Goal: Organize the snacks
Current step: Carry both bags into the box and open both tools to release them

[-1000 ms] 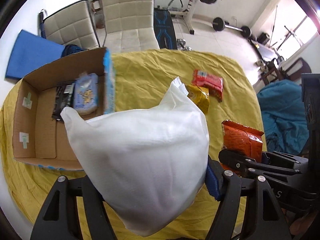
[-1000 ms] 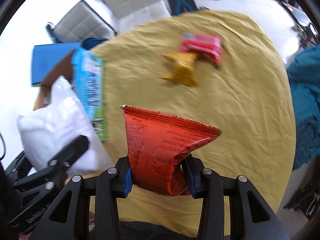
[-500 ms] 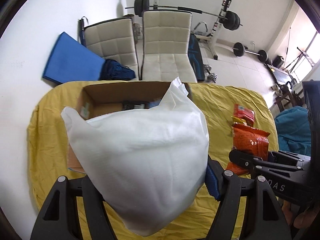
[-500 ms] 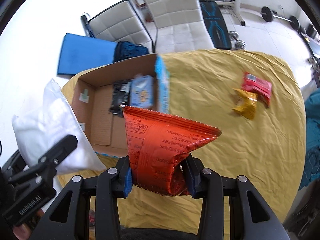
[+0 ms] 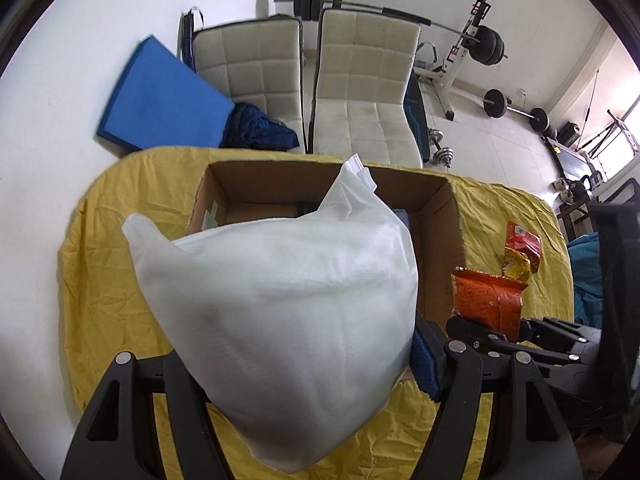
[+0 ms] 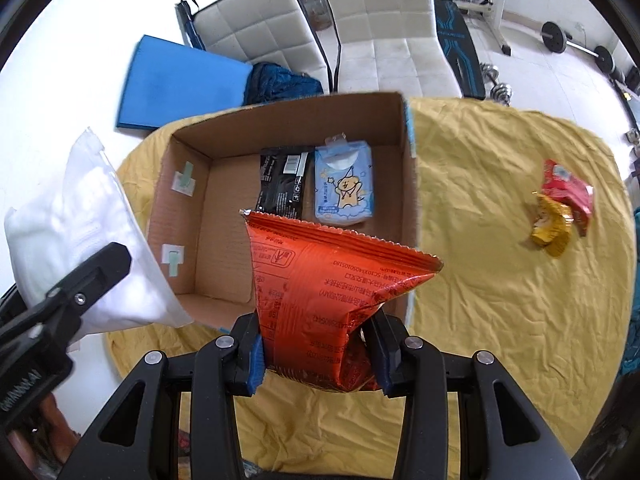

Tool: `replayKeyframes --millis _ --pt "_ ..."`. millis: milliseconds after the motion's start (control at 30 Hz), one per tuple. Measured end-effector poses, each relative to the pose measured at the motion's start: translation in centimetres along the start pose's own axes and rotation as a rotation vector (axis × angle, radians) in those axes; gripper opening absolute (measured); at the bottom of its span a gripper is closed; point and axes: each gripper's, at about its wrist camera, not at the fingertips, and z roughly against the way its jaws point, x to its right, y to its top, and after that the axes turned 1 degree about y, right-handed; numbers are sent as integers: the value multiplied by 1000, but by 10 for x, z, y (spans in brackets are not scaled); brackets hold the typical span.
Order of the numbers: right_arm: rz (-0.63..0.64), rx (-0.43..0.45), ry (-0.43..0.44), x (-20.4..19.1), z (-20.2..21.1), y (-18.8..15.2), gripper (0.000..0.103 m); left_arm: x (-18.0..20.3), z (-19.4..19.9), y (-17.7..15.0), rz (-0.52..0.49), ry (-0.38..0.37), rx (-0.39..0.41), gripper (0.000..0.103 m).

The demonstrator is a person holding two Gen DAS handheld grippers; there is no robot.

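Note:
My left gripper (image 5: 296, 364) is shut on a puffy white bag (image 5: 288, 312), held above the near side of an open cardboard box (image 5: 448, 224). My right gripper (image 6: 318, 356) is shut on an orange-red snack bag (image 6: 324, 292), raised over the box's (image 6: 192, 216) near right corner. Inside the box lie a black packet (image 6: 282, 188) and a light blue packet (image 6: 344, 188). A red packet (image 6: 568, 190) and a yellow packet (image 6: 552, 228) lie together on the yellow tablecloth (image 6: 500, 300) to the right. The white bag hides much of the box in the left wrist view.
Two white padded chairs (image 5: 360, 92) stand behind the table, with a blue mat (image 5: 160, 96) against the wall and a dark blue cloth (image 5: 260, 128) beside it. Weight equipment (image 5: 476, 52) fills the far room. A teal cloth (image 5: 584, 276) lies at the right.
Both grippers have swung left toward the box with their bags still held. The box now sits straight ahead in both views, and the loose red and yellow packets have shifted to the right.

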Motion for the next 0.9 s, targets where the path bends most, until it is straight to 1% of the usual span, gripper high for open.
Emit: replayKeyframes --millis 167,300,433,600,700,767,900 --pt "-28 -89 -35 5 -69 17 44 -27 -65 25 23 -33 -126 69" --pt "-38 -157 -60 9 -119 27 44 -42 -122 43 14 -35 -216 69" --pt "-24 -184 -88 8 -148 31 44 -50 -160 58 -2 -25 -256 69" --pt "-19 -216 -126 11 -176 35 44 -50 -192 70 -28 -11 -288 69" --pt "-15 -239 -132 15 -188 35 44 -48 -207 72 -79 23 -315 72" --pt "-13 -244 -135 17 -193 35 44 -48 -211 71 -96 33 -322 73" --pt "-9 -252 -140 19 -196 34 45 -56 -212 70 -90 49 -342 74"
